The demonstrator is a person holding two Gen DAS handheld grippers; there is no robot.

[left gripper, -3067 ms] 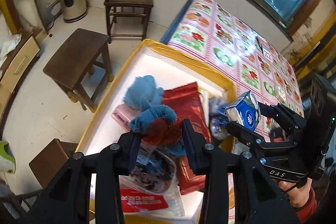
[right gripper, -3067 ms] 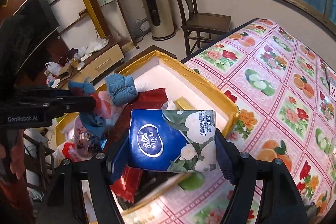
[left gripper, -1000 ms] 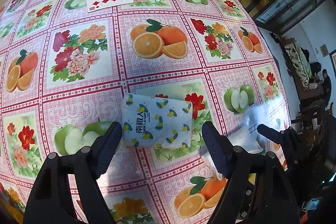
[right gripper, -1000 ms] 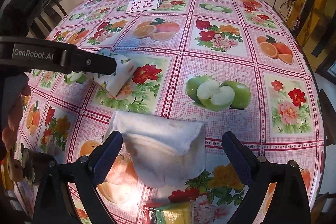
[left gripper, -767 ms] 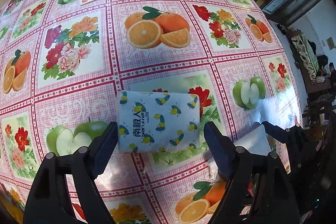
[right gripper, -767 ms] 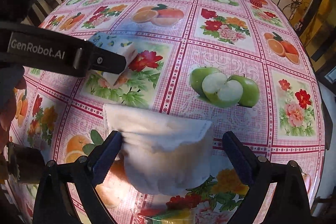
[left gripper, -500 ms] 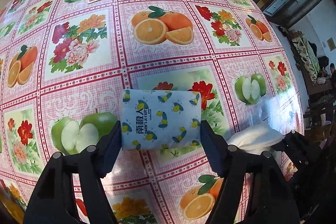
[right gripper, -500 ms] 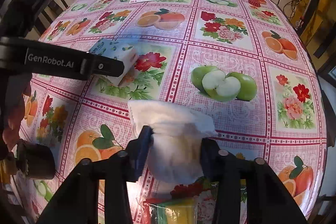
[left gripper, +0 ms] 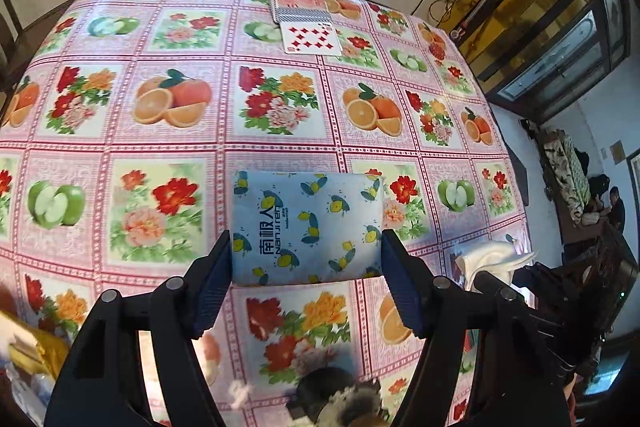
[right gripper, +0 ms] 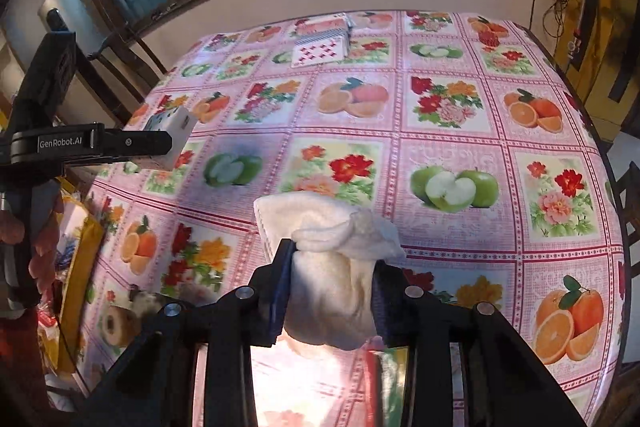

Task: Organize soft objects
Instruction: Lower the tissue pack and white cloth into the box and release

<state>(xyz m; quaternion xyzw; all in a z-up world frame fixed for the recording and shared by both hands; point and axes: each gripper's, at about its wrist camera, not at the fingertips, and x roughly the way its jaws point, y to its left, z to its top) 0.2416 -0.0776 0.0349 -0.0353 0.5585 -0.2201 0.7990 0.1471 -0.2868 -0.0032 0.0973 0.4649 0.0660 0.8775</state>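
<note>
The left gripper (left gripper: 306,259) held a tissue pack (left gripper: 306,227) between its two fingers, the blue pads pressed against the pack's short ends near its lower edge, so that most of the pack stood out beyond the fingertips. The pack was pale blue with small lemon prints and dark lettering, and it hung above the tablecloth (left gripper: 180,27), over a square with red flowers. In the right wrist view the same pack (right gripper: 170,131) showed at the far left, white-sided, clamped at the tip of the left gripper (right gripper: 160,143) and clear of the cloth. The right gripper (right gripper: 330,279) was closed on a white towel (right gripper: 332,267), bunched and squeezed between the pads; its folded top bulged above and ahead of the fingertips, and the rest sagged down between the fingers toward the camera. From the left wrist view a crumpled corner of that towel (left gripper: 492,259) showed at the right, just past the left gripper's right finger. A spread of playing cards (left gripper: 308,23) lay at the far end of the table, well apart from both grippers. A yellow-rimmed box (right gripper: 82,259) sat beside the table's left edge.
</note>
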